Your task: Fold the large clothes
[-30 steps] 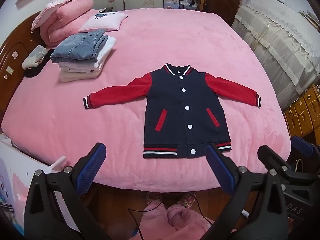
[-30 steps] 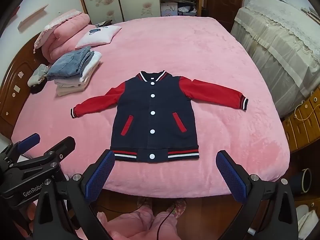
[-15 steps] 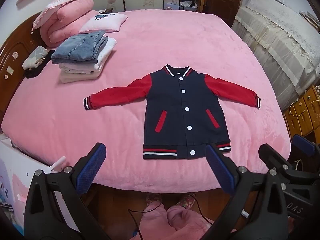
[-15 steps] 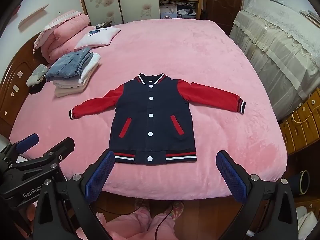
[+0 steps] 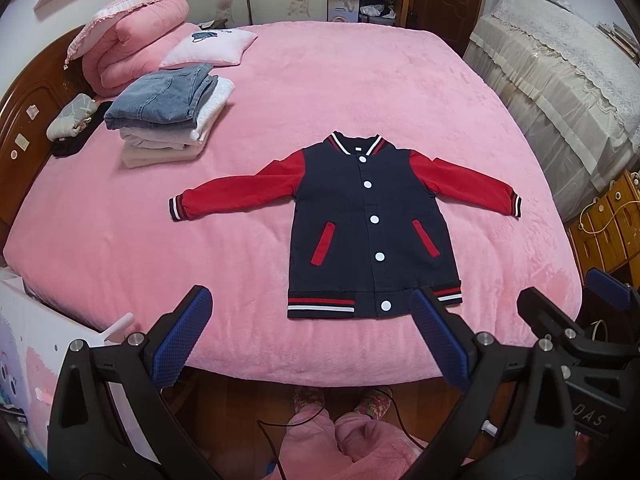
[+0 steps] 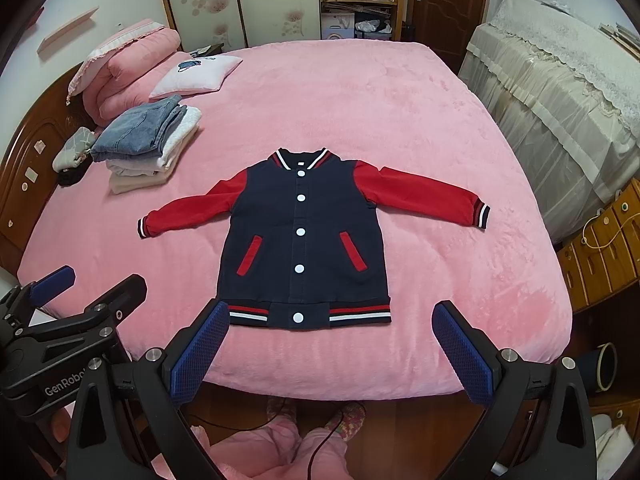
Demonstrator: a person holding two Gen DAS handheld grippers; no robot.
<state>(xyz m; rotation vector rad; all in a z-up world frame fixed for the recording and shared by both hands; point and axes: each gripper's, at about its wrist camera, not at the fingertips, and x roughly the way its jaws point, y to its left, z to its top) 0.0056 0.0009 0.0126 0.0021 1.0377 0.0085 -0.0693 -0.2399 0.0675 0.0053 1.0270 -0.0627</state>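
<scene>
A navy jacket (image 5: 368, 216) (image 6: 304, 236) with red sleeves and white snap buttons lies flat and buttoned, sleeves spread, on the pink bed (image 5: 340, 80) (image 6: 340, 100). Its striped hem faces the near bed edge. My left gripper (image 5: 312, 320) hovers open above that edge, in front of the hem. My right gripper (image 6: 330, 328) is open too, held just before the hem's middle. Neither touches the jacket. The left gripper (image 6: 60, 312) also shows at the right wrist view's lower left, and the right gripper (image 5: 580, 312) at the left wrist view's lower right.
A stack of folded clothes (image 5: 168, 112) (image 6: 148, 140) topped with jeans sits at the bed's left. Pink bedding (image 5: 128, 40) and a pillow (image 5: 208, 48) lie at the head. A lace-covered piece of furniture (image 5: 560, 80) stands right. A person's pink slippers (image 5: 340, 400) show below.
Both grippers have shifted slightly, so the jacket sits a little lower and closer in the right wrist view. The jacket itself has not moved; both grippers stay open.
</scene>
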